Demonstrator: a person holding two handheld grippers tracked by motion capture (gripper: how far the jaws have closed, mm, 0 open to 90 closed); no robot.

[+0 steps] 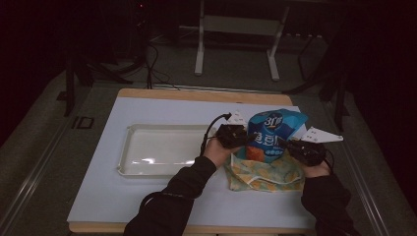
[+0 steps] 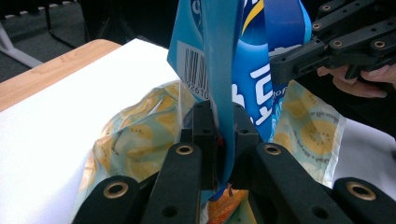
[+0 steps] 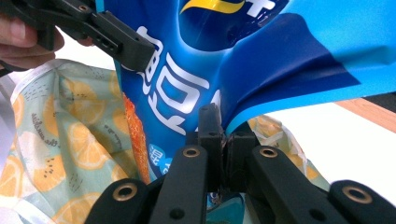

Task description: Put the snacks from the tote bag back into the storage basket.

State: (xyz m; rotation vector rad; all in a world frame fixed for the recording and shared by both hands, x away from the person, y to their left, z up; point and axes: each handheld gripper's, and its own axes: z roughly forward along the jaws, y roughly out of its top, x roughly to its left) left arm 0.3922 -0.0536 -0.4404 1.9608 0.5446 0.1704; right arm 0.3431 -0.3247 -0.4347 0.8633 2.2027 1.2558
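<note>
Snack bag [image 3: 261, 60]: glossy blue plastic film, creased. Pouch [image 2: 140, 135] beneath it: thin, soft, lemon-printed, semi-translucent. Tray [image 1: 157, 150]: smooth, glossy white plastic. Tabletop [image 1: 147, 110]: matt white sheet over light wood edging. Tongs [image 2: 219, 140]: matt black plastic with brass-coloured rivets.

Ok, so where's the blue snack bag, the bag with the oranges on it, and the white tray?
blue snack bag [image 1: 275, 132], high view, on its printed front.
orange-print bag [image 1: 268, 174], high view, on the flat fabric lying under the snack bag.
white tray [image 1: 127, 147], high view, on its left rim.
</note>
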